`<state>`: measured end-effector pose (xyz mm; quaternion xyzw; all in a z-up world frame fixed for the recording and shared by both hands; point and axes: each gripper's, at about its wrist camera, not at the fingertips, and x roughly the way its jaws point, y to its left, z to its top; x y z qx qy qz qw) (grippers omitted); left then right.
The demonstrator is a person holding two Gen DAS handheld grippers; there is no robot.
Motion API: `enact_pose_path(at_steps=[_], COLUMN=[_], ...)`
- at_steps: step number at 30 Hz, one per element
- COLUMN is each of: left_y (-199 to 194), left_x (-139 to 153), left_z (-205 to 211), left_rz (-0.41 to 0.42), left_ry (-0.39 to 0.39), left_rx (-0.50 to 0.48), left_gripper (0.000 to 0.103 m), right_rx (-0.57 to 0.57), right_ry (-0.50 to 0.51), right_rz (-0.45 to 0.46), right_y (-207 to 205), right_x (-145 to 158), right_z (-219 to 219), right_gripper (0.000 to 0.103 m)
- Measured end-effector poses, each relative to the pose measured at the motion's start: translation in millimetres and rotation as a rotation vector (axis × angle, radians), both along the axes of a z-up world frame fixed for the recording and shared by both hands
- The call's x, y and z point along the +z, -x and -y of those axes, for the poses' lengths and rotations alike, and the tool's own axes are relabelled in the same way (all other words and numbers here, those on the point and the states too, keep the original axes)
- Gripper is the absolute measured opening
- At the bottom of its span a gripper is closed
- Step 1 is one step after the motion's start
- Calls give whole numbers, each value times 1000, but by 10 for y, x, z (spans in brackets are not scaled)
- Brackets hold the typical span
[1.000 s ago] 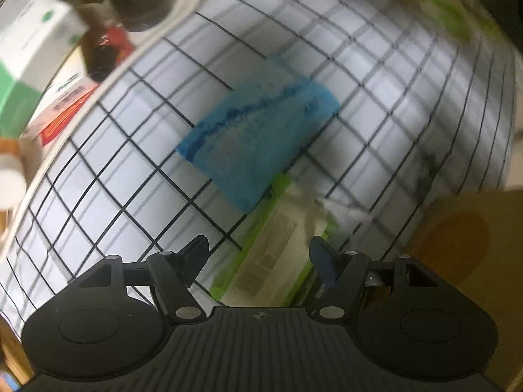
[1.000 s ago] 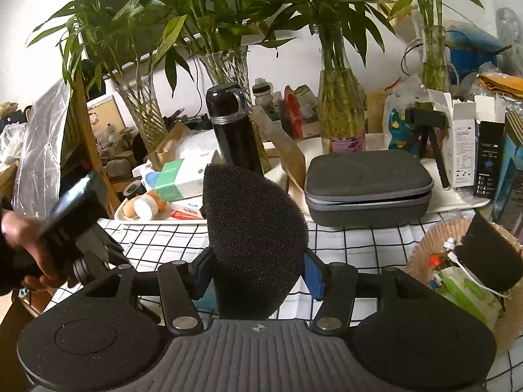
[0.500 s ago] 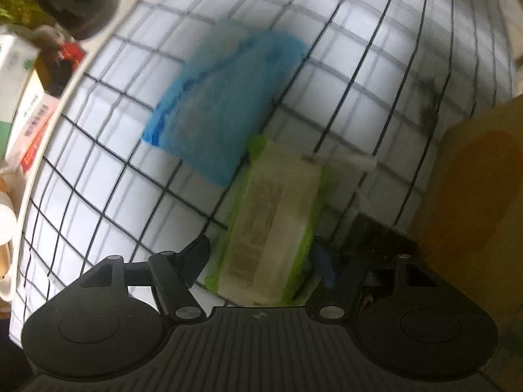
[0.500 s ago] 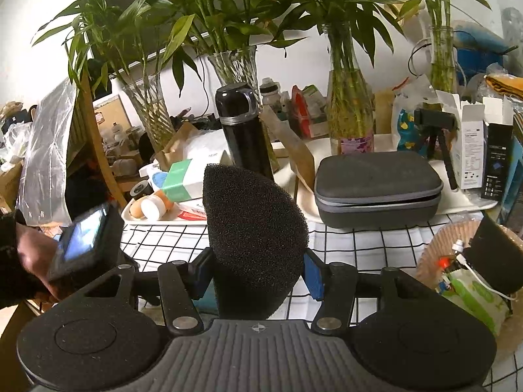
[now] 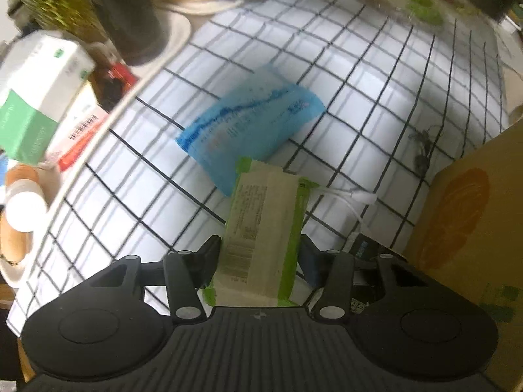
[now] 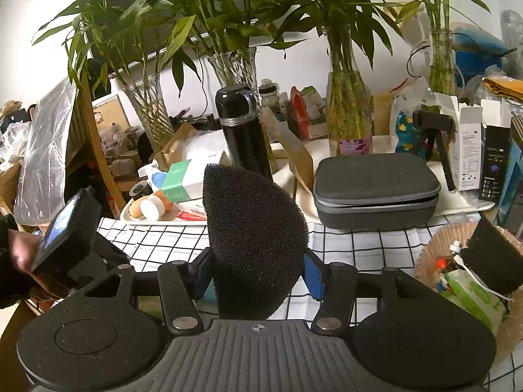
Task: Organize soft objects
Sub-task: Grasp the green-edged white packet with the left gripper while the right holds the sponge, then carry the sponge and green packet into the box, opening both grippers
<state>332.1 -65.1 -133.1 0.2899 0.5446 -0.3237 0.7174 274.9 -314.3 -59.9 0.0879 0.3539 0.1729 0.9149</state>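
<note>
Closing on the green pack (image 5: 261, 228), the left tongs (image 5: 260, 256) now have it between their fingers: a second ago both fingers stood well apart with the pack lying loose on the grid cloth (image 5: 376, 75) ahead of them, and half a second ago they had slid down around it. Now the left finger presses the pack's side and the blue-padded right finger sits at its other edge, so I judge the grip made, though the blur leaves the firmness unsure. The pack's far end overlaps the blue pouch (image 5: 251, 124), which lies flat on the counter and has not been picked up. A white cable (image 5: 346, 196) runs beside the pack; it may drag along on the lift.

The right tongs (image 6: 256, 272) are clamped on the black sponge (image 6: 253, 238), held upright above the counter, just as in both earlier views; only the camera's aim has drifted a little. Off to the right stands a woven basket (image 6: 434, 245) that already holds another green pack (image 6: 474, 297) and a dark foam piece (image 6: 493, 254).

For the task, this looks like two soft items in hand at once, with the basket the likely place for both. The pouch remains to be collected afterwards.
</note>
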Motion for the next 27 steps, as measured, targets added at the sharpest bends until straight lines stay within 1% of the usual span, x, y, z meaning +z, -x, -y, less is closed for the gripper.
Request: enact_pose_path(at_steps=[6,8,14,20,23,27], left_y=[68,116,346,557,688,923], left_x=[356,438,802,1165,1328,1506], left_z=[-139,-119,-173,-277,-337,-400], left_rz=[100,130,216,295,310,316], left_ry=[65,85,126,175,203,256], left_rx=[74,100,162,303,367,404], left_gripper=[49,49,49,49,49,49], right_rx=[10,15,15,5,5,12], right_ry=[3,4,5,1,2,3], right_rz=[13,20,41,61,63,81], right_y=[33,55,174,353,484,680], right_x=[55,76,148,242,263,300], right_z=[-57,-81,-150,-170,-202,-248], right_gripper=[59,59,59,59,59,59])
